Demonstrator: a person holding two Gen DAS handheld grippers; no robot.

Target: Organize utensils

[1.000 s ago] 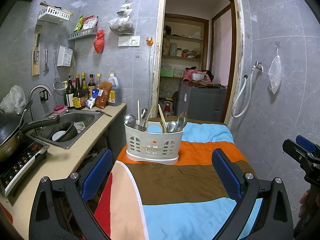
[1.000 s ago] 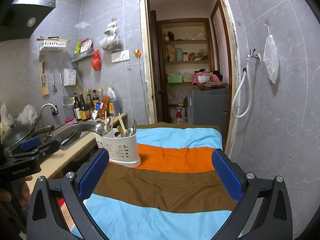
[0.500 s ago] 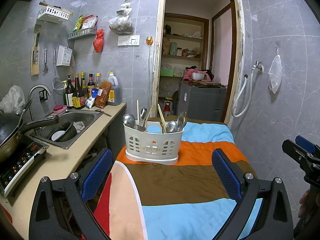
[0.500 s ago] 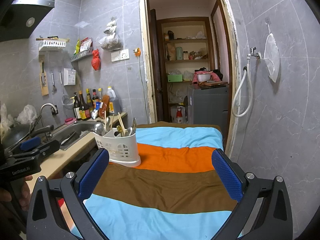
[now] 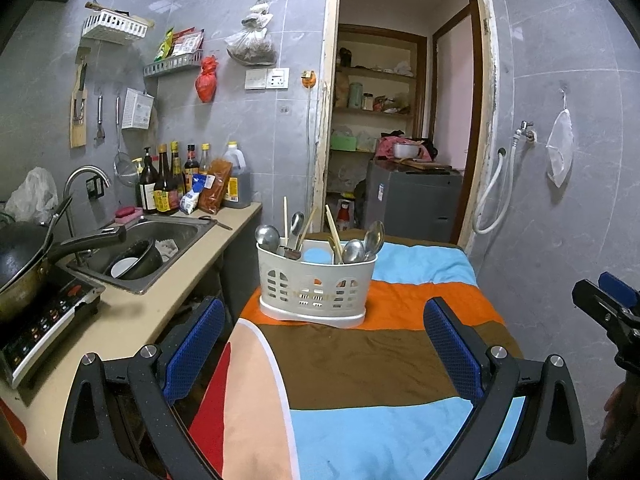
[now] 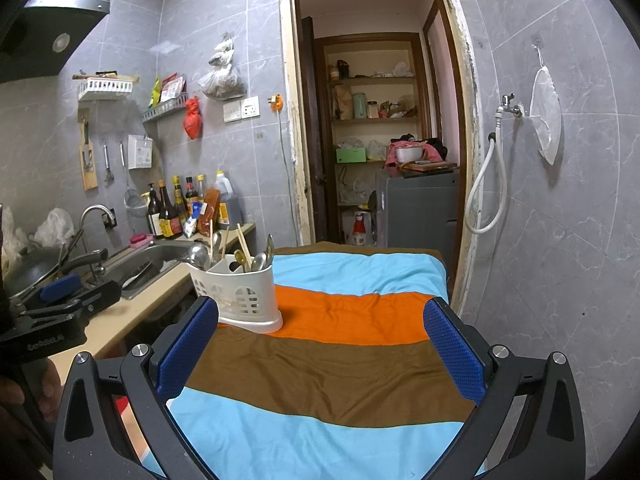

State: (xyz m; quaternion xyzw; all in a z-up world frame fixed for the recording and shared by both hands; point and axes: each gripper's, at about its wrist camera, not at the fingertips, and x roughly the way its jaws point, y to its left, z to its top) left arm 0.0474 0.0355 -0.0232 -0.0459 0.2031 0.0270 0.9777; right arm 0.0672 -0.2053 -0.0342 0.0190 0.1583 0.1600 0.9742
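Two grippers are hovering over a table draped in a striped cloth (image 5: 360,364) of orange, brown and light blue. The left gripper (image 5: 320,344) is standing released, its blue-padded fingers (image 5: 194,344) spread wide with nothing between them, and the right gripper (image 6: 320,344) is likewise spread and gripping nothing. A white slotted utensil holder (image 5: 314,286) is sitting upright on the orange stripe, well ahead of the left gripper and off to the left of the right one. Inside it, metal spoons (image 5: 362,246) and wooden chopsticks (image 5: 333,232) are standing handle-down and leaning at angles; a dark-tipped piece beside the spoons is possibly a spatula, though the view is too small to settle it. To the left, a kitchen counter (image 5: 132,320) is carrying a steel sink (image 5: 160,240), a row of sauce bottles (image 5: 168,184) against the tiled wall, and a black wok (image 5: 24,256) on an induction cooker (image 5: 44,324). Behind the table, an open doorway (image 5: 404,120) is showing shelves.
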